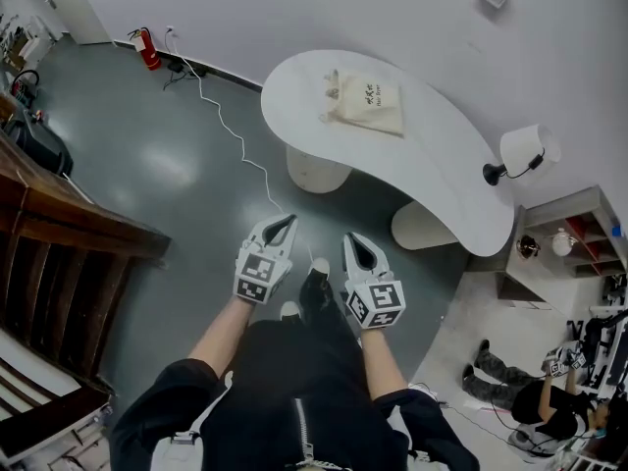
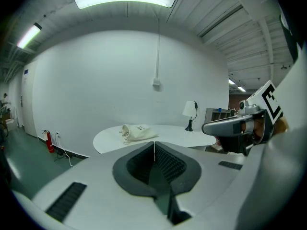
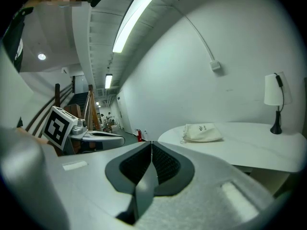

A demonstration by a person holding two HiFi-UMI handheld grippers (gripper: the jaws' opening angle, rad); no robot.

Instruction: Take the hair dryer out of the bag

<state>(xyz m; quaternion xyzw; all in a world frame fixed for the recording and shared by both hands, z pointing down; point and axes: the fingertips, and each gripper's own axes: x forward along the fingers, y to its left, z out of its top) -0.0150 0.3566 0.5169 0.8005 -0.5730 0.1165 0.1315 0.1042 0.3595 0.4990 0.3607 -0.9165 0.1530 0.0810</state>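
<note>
The cloth drawstring bag [image 1: 365, 103] lies flat at the left end of the curved white table [image 1: 446, 180]. There's no hair dryer on show, so presumably it's inside. The bag's long axis runs crosswise to the person, cinched mouth to the left. The left gripper [image 1: 285, 222] and right gripper [image 1: 355, 241], both closed on nothing, point at it from well apart. Neither is clearly nearer, though the left one is on the mouth side.

- Curved white table [image 1: 446, 160] stands near the wall [image 1: 294, 8]
- Lamp [image 1: 525, 152] with a white shade stands on its right end
- Red extinguisher [image 1: 149, 50] sits at the wall's foot
- White cable [image 1: 241, 148] trails across the grey floor [image 1: 157, 175]
- Person [image 1: 535, 405] sits on the floor, lower right
</note>
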